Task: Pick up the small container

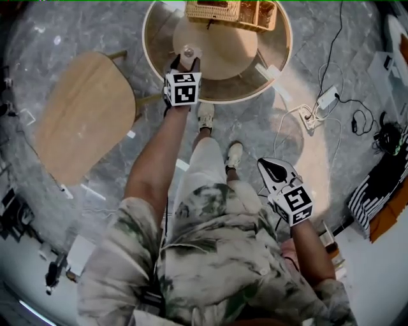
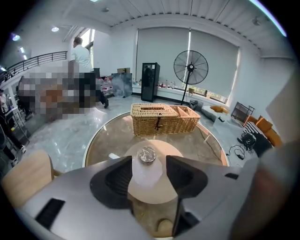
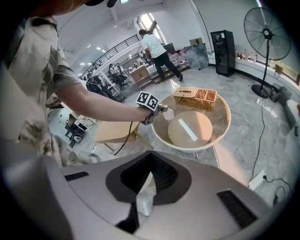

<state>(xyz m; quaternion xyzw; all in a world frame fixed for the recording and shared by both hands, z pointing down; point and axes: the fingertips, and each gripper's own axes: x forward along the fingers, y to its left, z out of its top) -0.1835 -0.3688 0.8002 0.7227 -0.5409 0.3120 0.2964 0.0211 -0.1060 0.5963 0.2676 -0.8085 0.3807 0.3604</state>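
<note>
The small container (image 2: 147, 165) is a pale, translucent cup with a crinkled foil lid. My left gripper (image 2: 148, 176) is shut on it, one jaw on each side. In the head view the left gripper (image 1: 187, 62) reaches out over the near left part of the round glass table (image 1: 153, 70), with the container (image 1: 188, 52) at its tips. I cannot tell whether the cup touches the glass. My right gripper (image 1: 273, 169) hangs low beside the person's right hip, away from the table, with its jaws shut. In the right gripper view a pale crumpled scrap (image 3: 145, 200) shows in the slit between them.
Two wicker baskets (image 1: 213, 9) stand at the table's far edge. A wooden chair (image 1: 83, 114) stands to the left. A power strip (image 1: 326, 99) and cables lie on the floor to the right. A standing fan (image 2: 191, 68) is farther back, and people stand far off.
</note>
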